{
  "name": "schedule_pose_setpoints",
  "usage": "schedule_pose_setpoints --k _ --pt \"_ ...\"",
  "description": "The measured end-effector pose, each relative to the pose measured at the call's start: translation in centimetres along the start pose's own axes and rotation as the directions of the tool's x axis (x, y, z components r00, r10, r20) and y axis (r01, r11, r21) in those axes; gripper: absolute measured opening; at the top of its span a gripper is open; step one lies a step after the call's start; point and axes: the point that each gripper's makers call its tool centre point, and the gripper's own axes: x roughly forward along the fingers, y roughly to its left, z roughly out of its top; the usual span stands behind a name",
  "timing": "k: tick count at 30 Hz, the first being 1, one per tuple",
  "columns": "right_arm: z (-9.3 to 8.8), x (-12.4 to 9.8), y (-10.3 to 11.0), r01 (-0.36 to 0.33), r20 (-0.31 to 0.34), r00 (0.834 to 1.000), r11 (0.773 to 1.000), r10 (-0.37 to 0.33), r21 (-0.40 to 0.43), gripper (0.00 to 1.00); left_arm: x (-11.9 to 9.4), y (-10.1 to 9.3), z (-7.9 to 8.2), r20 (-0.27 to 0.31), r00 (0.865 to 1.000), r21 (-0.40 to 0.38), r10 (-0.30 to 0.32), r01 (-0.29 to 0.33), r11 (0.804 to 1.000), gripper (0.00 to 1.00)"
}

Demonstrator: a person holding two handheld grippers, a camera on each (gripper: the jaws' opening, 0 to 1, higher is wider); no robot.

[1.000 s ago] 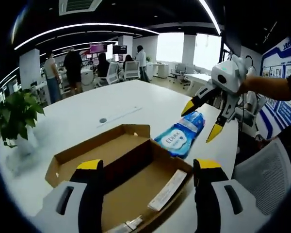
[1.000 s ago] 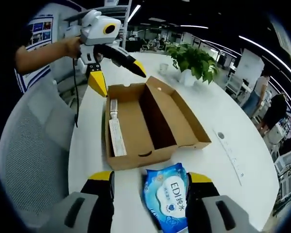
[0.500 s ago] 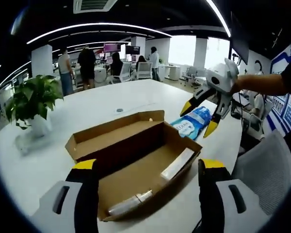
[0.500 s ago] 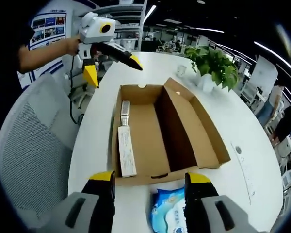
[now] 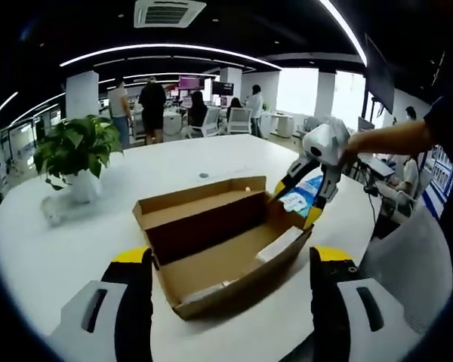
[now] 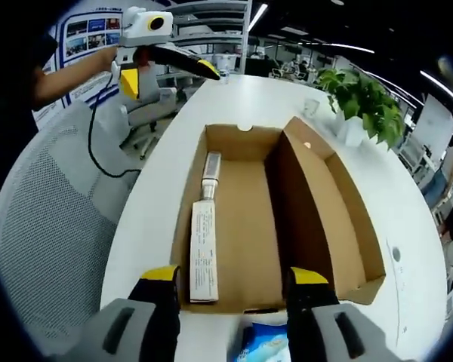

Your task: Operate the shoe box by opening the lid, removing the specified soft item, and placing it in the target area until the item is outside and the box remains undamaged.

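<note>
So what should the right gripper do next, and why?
Probably lift the right gripper straight up and away. The wipes pack already lies on the table outside the open box, and the jaws stand open with nothing gripped. A sideways pull might knock the box wall.

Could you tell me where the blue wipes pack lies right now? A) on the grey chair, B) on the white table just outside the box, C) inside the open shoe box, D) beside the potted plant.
B: the blue wipes pack lies on the white table, outside one end of the open shoe box.
</note>
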Motion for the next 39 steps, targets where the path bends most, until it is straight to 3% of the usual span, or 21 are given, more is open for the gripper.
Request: schedule_pose_setpoints --k 9,18,25,30,39 --pt "0.1 2.2 0.7 -0.096 -0.022 0.995 0.995 0.096 -0.015 0.52 -2.6 0.7 -1.5 -0.001 0.999 -0.037 0.045 -0.045 0.998 0.88" --pt "-0.4 3.8 0.9 -0.115 -0.045 0.993 0.993 0.113 -0.037 0.50 -3.5 0.8 -2.5 0.004 0.997 -0.064 0.077 -0.076 0.995 0.87" --pt "0.3 4.0 1.7 -0.138 -0.025 0.990 0.988 0.136 -0.072 0.36 -3.7 0.4 -3.8 -0.011 0.996 -0.078 0.087 -0.087 0.993 0.87" --pt "0.5 4.1 1.7 -0.122 -0.029 0.992 0.988 0.120 -0.091 0.15 -4.2 -0.4 -3.8 -0.002 0.996 -0.073 0.092 -0.092 0.993 0.87" --pt "0.9 3.9 1.7 -0.101 -0.016 0.995 0.991 0.100 -0.083 0.13 -4.4 -0.2 -3.4 0.022 0.995 -0.077 0.097 -0.095 0.993 0.86"
